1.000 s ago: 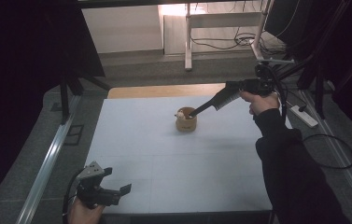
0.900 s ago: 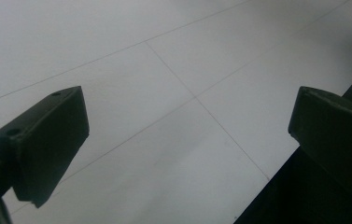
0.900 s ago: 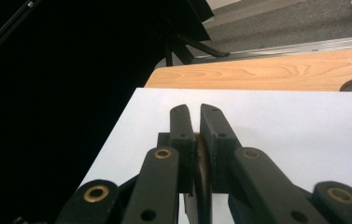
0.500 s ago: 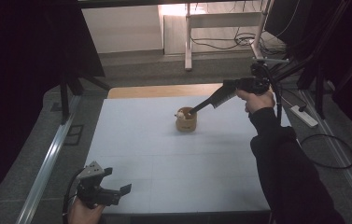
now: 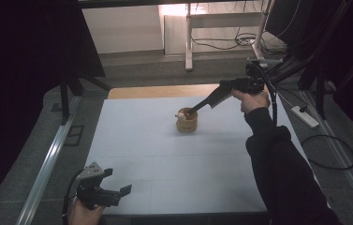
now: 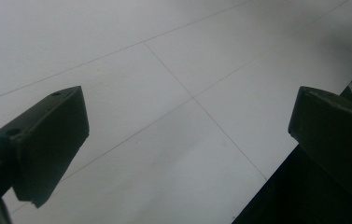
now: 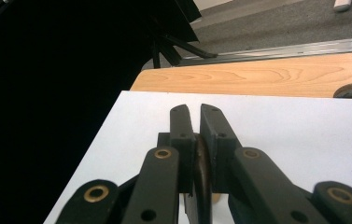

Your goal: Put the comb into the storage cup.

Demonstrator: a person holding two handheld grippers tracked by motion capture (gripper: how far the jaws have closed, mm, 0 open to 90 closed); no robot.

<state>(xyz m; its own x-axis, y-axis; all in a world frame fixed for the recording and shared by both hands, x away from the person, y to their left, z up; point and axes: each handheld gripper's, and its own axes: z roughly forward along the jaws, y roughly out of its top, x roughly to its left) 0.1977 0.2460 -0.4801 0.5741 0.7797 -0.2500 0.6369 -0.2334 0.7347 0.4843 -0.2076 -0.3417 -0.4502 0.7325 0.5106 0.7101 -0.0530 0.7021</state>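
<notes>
Right gripper (image 5: 194,111): jaws pressing together, pinching a thin dark handle (image 7: 202,175).
Cup (image 5: 187,121): sitting mid-table, directly under those tips.
Handle axis: slanting up toward the right hand.
Left gripper (image 5: 118,194): jaws spreading wide, idling well apart.

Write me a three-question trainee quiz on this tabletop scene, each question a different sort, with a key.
1. True or false: the left gripper has its jaws closed on the small wooden cup.
2. Multiple choice: where does the cup stand? A) at the near left corner of the white table; B) on the far half of the table, near the middle; C) on the floor.
3. Fill in: the right gripper holds a thin dark handle whose end reaches into the ____.

Key: 1 false, its jaws stand open over bare table; 2 B; 3 cup.
</notes>
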